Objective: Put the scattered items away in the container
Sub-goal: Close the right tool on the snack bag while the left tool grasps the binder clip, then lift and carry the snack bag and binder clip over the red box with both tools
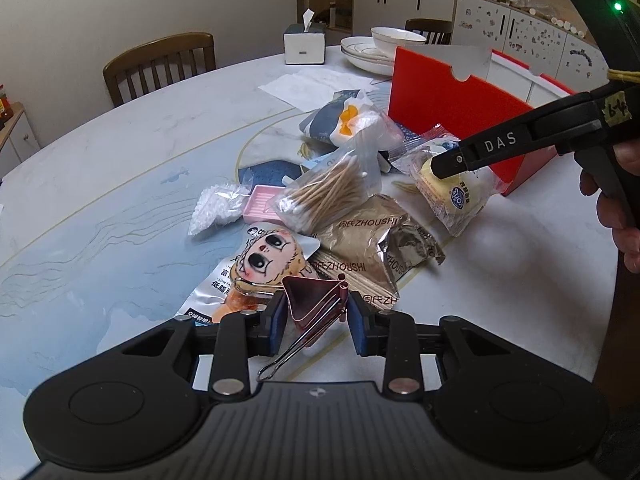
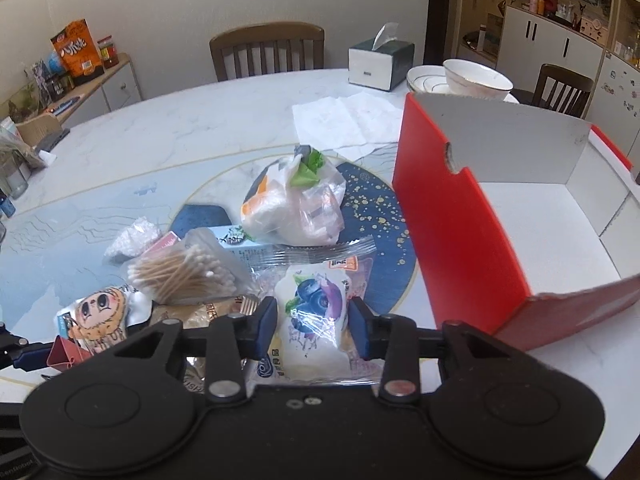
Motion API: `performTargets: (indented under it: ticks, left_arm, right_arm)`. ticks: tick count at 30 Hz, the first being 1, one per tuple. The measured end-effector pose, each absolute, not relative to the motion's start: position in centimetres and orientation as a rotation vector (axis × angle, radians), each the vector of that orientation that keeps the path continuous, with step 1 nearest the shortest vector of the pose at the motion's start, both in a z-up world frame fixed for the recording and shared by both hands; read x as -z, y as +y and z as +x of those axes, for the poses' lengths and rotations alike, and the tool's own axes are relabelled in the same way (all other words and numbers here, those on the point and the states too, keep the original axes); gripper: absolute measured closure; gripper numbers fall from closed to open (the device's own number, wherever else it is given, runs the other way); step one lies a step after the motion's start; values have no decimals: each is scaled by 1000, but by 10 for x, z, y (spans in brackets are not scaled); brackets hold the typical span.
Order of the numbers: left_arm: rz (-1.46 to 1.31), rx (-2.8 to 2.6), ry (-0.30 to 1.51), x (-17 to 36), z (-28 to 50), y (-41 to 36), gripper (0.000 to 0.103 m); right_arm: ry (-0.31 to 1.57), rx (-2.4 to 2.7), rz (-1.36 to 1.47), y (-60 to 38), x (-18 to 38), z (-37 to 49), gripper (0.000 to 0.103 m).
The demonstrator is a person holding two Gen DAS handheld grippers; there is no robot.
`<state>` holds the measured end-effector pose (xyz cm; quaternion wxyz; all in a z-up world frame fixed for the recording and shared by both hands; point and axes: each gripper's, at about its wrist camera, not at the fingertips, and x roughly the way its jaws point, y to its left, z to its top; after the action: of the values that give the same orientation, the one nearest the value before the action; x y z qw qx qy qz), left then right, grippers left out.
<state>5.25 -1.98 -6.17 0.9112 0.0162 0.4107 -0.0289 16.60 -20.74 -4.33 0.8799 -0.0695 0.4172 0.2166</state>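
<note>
Clamping down on a rose-coloured binder clip (image 1: 316, 300), the left claw (image 1: 316, 320) has its blue pads tight on the clip's sides, one wire handle poking back toward the camera. Over on the other side, the right claw (image 2: 313, 330) pinches a clear-wrapped blueberry bun (image 2: 316, 312) between its pads; the lower end of the wrapper slips under the claw body and is lost from view. In the left wrist view, a hand (image 1: 624, 216) grips that tool's handle, cut off at the frame edge.

Moving outward, the pile on the marble worktop (image 1: 120, 160) is a tangle: a bag of cotton swabs (image 1: 332, 196) lies over a brown foil packet (image 1: 368, 256), a cartoon-face pouch (image 1: 264, 264) is half buried beside the clip, and a pink tray (image 1: 262, 200) peeks out from under the swabs. Beyond these, a knotted plastic bag (image 2: 296, 208) hides whatever it holds.

The red box (image 2: 460, 232) stands open just right of the pile, white interior bare where visible, its far corner cropped by the lens.
</note>
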Motion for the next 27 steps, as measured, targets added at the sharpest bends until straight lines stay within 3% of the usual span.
performTargets:
  ticks: [27]
  left_arm:
    - [-23,129,687,-24,76,-38,73]
  right_arm:
    - [770,-501,-22,-269,-39,165,66]
